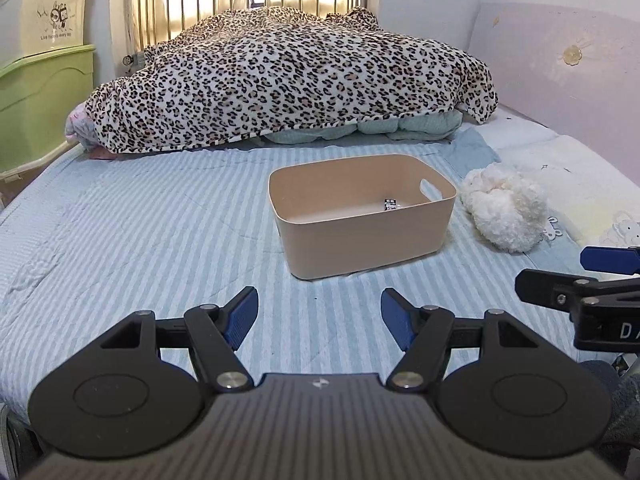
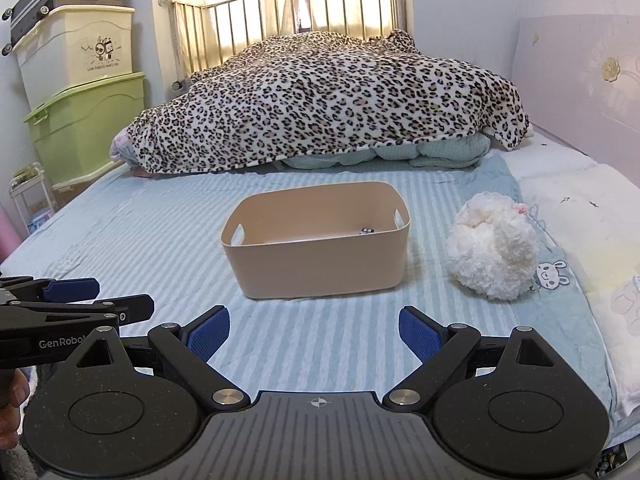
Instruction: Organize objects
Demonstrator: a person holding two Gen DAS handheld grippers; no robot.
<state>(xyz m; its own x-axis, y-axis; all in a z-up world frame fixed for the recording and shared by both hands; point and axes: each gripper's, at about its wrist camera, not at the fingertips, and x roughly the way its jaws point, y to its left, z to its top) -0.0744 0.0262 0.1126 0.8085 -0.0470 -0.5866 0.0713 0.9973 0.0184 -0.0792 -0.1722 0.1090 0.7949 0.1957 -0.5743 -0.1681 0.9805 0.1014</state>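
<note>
A tan plastic basket [image 1: 372,244] [image 2: 320,268] with handle holes stands on the striped bed; inside only a small label shows. A fluffy white plush toy [image 1: 504,208] [image 2: 492,248] lies right of the basket, apart from it. My left gripper [image 1: 318,318] is open and empty, low over the sheet in front of the basket. My right gripper [image 2: 314,334] is open and empty, also in front of the basket. The right gripper shows at the right edge of the left wrist view [image 1: 580,280]; the left gripper shows at the left edge of the right wrist view [image 2: 80,296].
A leopard-print blanket [image 1: 288,76] [image 2: 332,100] is heaped over bedding at the far end, before a metal rail. Stacked storage bins [image 1: 40,60] [image 2: 84,92] stand on the left. A pink headboard [image 2: 580,92] and pillows [image 2: 580,232] lie on the right.
</note>
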